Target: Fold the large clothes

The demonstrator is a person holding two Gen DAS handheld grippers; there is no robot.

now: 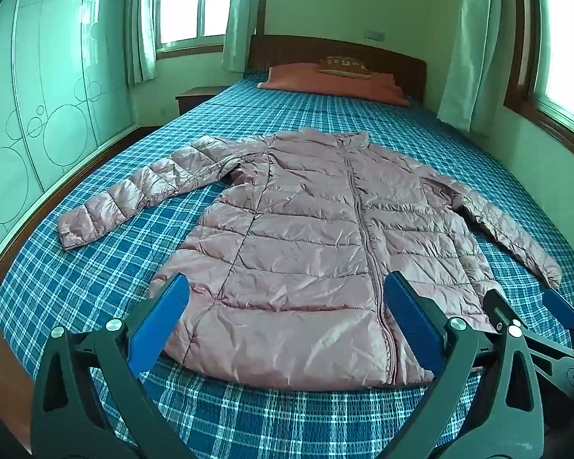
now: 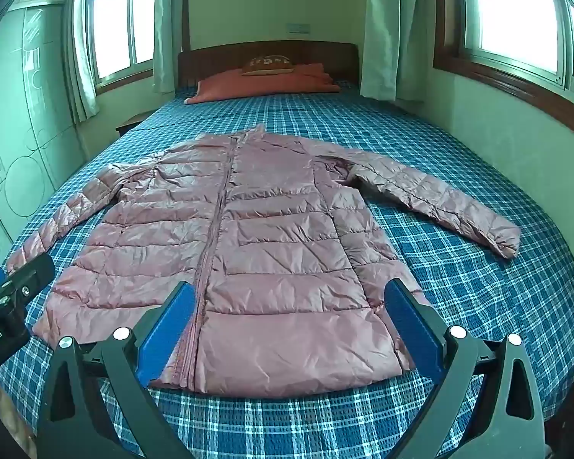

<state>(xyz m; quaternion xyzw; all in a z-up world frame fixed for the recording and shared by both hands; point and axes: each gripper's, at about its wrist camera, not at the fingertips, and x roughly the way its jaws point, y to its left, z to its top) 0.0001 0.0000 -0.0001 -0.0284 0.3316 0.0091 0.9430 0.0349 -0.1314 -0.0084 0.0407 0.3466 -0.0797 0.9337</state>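
A pink quilted puffer jacket [image 1: 306,237] lies flat and zipped on the bed, both sleeves spread outward, hem toward me. It also shows in the right wrist view [image 2: 256,252]. My left gripper [image 1: 287,287] is open and empty, hovering over the hem's left half. My right gripper [image 2: 291,294] is open and empty, hovering over the hem's right half. The right gripper shows at the right edge of the left wrist view [image 1: 532,306]. The left gripper shows at the left edge of the right wrist view [image 2: 7,287].
The bed has a blue plaid sheet [image 1: 95,267] and a red pillow [image 1: 333,84] by the wooden headboard [image 1: 325,49]. A wardrobe [image 1: 38,95] stands left of the bed, and a wall with a window [image 2: 516,38] is on the right. A nightstand [image 1: 195,97] stands at the far left.
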